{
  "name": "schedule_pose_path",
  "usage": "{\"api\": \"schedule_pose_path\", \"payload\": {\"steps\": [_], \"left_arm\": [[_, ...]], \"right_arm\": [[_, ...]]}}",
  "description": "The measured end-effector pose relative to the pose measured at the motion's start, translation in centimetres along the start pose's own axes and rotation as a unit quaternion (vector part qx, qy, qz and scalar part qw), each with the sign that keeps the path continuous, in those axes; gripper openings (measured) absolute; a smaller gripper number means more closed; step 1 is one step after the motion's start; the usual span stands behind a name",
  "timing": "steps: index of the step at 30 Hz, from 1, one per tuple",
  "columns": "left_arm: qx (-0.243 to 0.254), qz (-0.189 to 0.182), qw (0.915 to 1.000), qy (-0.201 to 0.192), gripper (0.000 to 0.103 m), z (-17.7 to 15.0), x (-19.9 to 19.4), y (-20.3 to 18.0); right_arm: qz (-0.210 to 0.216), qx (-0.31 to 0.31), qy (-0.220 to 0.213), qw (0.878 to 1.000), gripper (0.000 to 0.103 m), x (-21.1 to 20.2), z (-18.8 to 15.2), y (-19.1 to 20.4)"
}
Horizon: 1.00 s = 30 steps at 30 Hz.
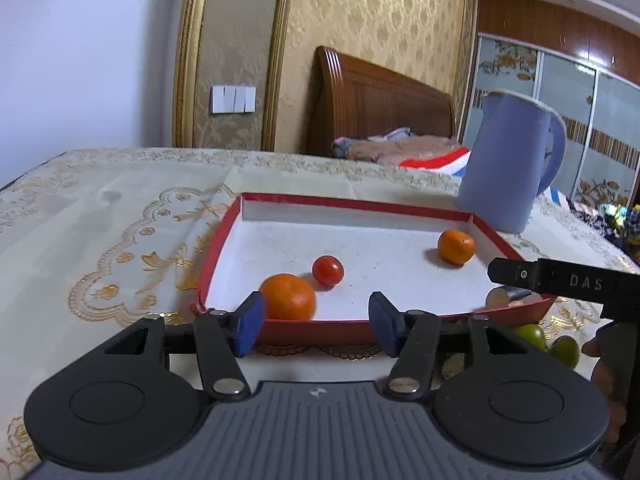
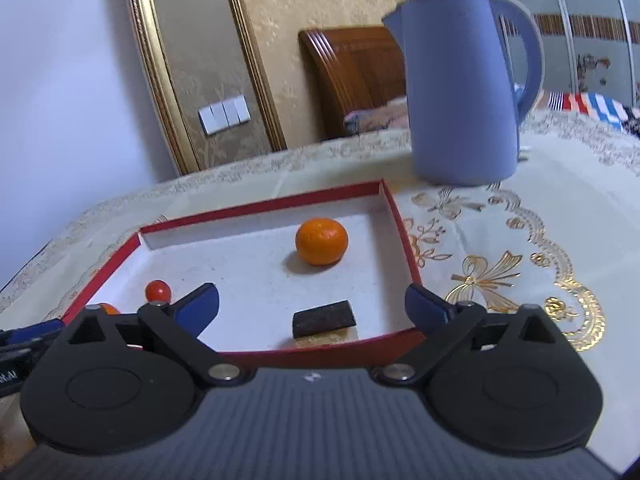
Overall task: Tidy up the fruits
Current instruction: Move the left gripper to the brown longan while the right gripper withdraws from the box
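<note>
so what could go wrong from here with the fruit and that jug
1. The two green fruits lie outside the red tray, close to the right claw; a careless reach might roll them away.
2. The blue jug stands just beyond the tray's far corner and could get knocked.
3. The near orange sits right by the left claw and might be nudged.

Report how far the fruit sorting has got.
Done: two oranges and a small red tomato lie in the red tray, beside a dark block. In hand: nothing; the left gripper and right gripper are both open and empty at the tray's near edge. Left: two green fruits on the tablecloth outside the tray.
</note>
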<state>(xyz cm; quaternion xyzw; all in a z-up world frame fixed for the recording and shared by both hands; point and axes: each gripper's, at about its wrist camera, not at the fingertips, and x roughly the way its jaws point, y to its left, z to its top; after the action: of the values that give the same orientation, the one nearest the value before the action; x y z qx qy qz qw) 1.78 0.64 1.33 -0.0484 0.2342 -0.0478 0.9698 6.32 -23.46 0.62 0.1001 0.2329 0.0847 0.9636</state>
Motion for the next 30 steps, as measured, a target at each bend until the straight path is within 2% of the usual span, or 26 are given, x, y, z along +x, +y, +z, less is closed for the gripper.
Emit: {"api": "schedule_pose_path", "payload": {"steps": [5,10,16,19,21,24,27,30], "left_arm": [[-0.027,-0.016,0.9995,0.002,0.057,-0.3,-1.4,1.3],[-0.019,-0.028,0.9992,0.021,0.057,-1.7,-2.4,2.3],[0.008,-0.043,0.9984,0.035,0.057,-2.9,-2.9,1.8],[0.023,-0.062,0.9973,0.032,0.057,-3.2,-3.4,1.1],[0.038,-0.073,0.9958,0.041,0.057,-3.6,-3.5,0.2],[0.065,-0.070,0.9946,0.041,0.057,-4.1,-3.8,-1.0],[0.064,-0.077,0.9939,0.047,0.057,-4.3,-3.9,-1.5],[0.071,-0.054,0.9939,0.066,0.057,-4.5,-3.2,-2.2]], "right_arm": [[-0.003,0.011,-0.043,0.999,0.101,-2.4,0.0,-0.7],[0.012,0.053,-0.023,0.998,0.101,-4.0,-0.7,-3.0],[0.002,0.046,-0.009,0.999,0.101,-5.4,-2.9,-4.3],[0.014,0.089,-0.015,0.996,0.103,-5.9,-3.2,-5.8],[0.006,0.108,-0.001,0.994,0.103,-5.4,-3.2,-6.4],[0.007,0.103,-0.004,0.995,0.103,-5.5,-3.3,-6.3],[0.005,0.089,0.000,0.996,0.103,-5.2,-3.3,-5.9],[0.002,0.094,0.003,0.996,0.103,-5.2,-3.4,-6.0]]}}
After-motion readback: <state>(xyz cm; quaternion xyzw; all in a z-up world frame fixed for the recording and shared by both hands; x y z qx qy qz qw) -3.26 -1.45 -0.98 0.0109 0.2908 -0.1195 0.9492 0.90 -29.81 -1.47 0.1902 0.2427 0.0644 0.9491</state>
